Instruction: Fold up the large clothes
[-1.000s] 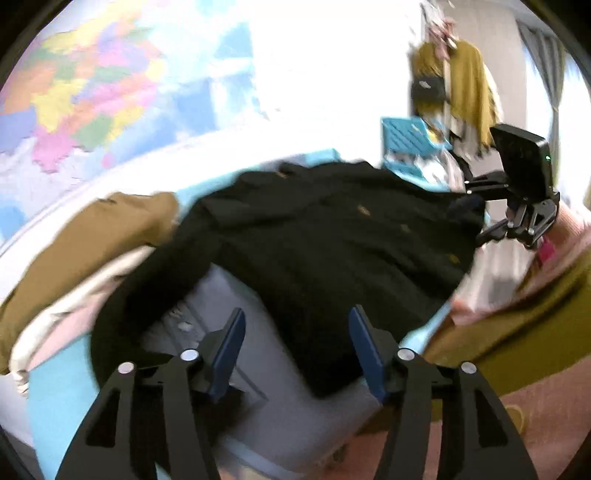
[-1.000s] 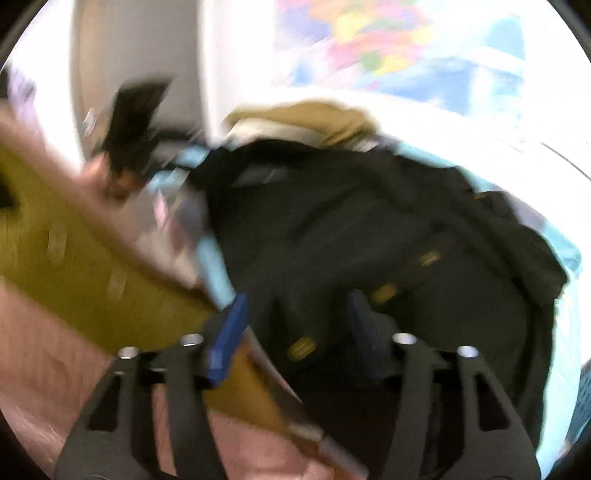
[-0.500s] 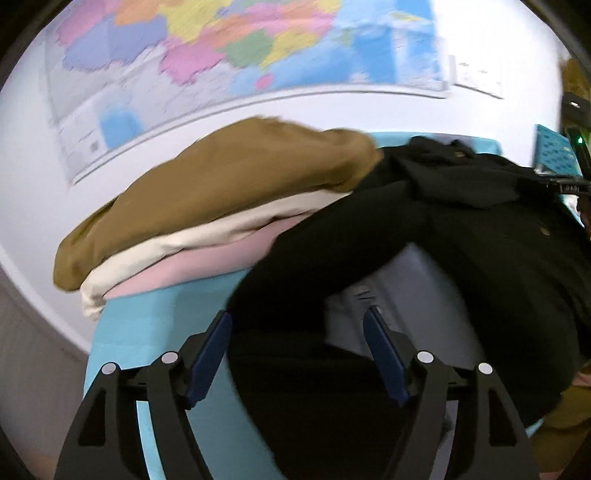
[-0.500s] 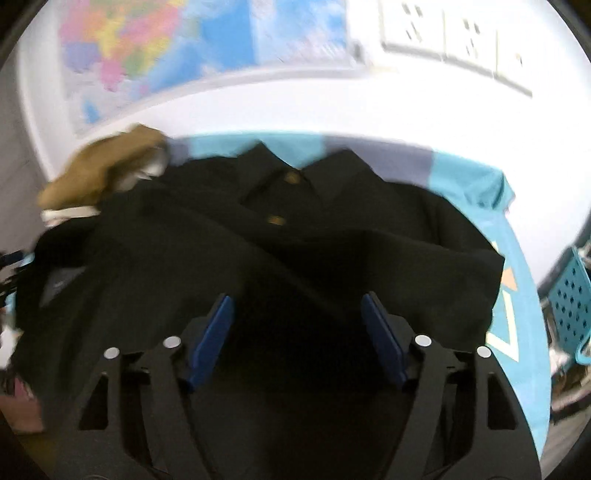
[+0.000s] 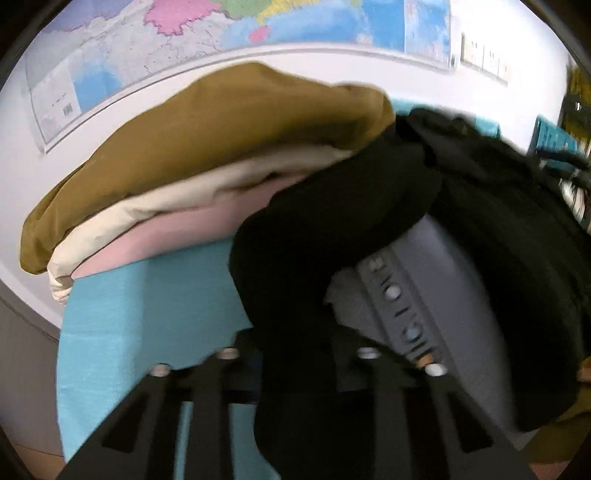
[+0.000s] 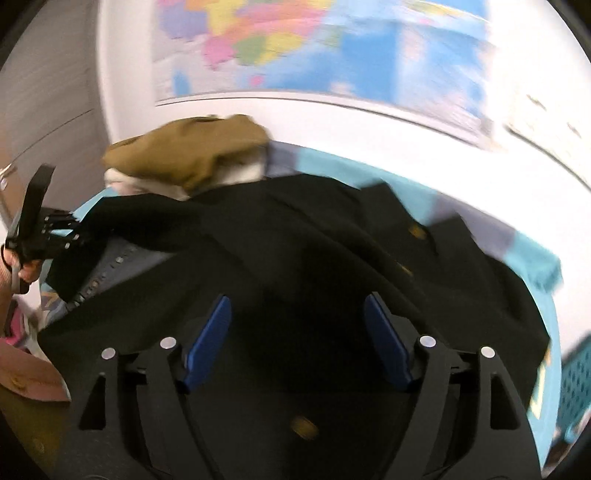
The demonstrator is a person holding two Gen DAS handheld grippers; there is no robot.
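A large black coat (image 5: pixel 498 229) with gold buttons (image 6: pixel 417 230) lies spread on the teal-covered table (image 5: pixel 147 314). Its left sleeve (image 5: pixel 314 258) runs down between the fingers of my left gripper (image 5: pixel 297 354). The jaws are closing and pinch the cloth, which hides the pads. In the right wrist view the left gripper (image 6: pixel 55 236) holds that sleeve's end at the far left. My right gripper (image 6: pixel 297 332) hovers over the coat's body (image 6: pixel 295 240). Its jaws are opening, and the blue pads stand apart from the cloth.
A stack of folded clothes, brown (image 5: pixel 221 129), cream (image 5: pixel 166 206) and pink (image 5: pixel 177 236), sits at the table's left beside the sleeve. A grey buttoned garment (image 5: pixel 443 295) lies under the coat. A map (image 5: pixel 258 22) hangs on the wall behind. A blue crate (image 6: pixel 576 384) stands at the right.
My left gripper swung left to the sleeve by the folded stack, came down and closed on it. My right gripper moved across the coat's body with its jaws a little wider.
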